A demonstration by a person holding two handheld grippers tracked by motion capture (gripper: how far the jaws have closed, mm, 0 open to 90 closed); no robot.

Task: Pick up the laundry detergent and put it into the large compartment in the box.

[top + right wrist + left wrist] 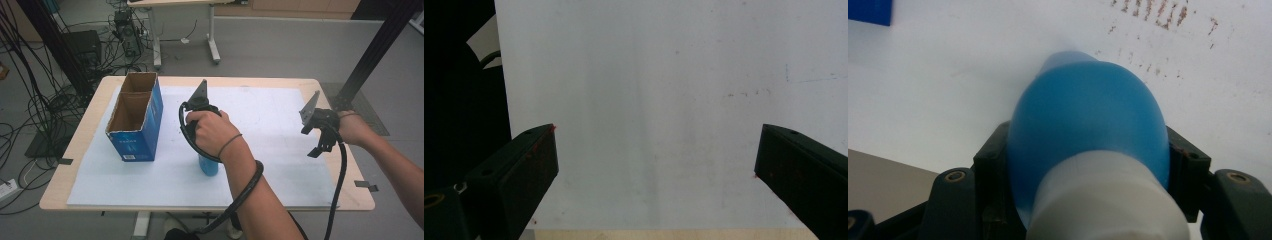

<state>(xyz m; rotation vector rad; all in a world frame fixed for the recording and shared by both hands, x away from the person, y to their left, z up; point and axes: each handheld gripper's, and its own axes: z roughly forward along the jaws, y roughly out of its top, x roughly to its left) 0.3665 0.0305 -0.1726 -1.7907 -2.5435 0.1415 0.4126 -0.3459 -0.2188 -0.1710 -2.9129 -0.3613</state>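
A blue bottle (208,165) with a white cap (1103,205) stands on the white mat, below the person's left hand. My left gripper (206,150) points down over it, and its two black jaws press the bottle's blue shoulder (1088,125) from both sides. The hand hides most of the gripper in the high view. Over the mat's right edge my right gripper (320,145) hangs in the air, jaws spread wide with nothing between them; its view looks down on the bare white mat (649,100).
An open blue cardboard box (135,117) with two compartments stands at the mat's left, a short way from the bottle. The white mat (280,115) covers most of the wooden table (80,150). Cables and black frame posts surround the table on the floor.
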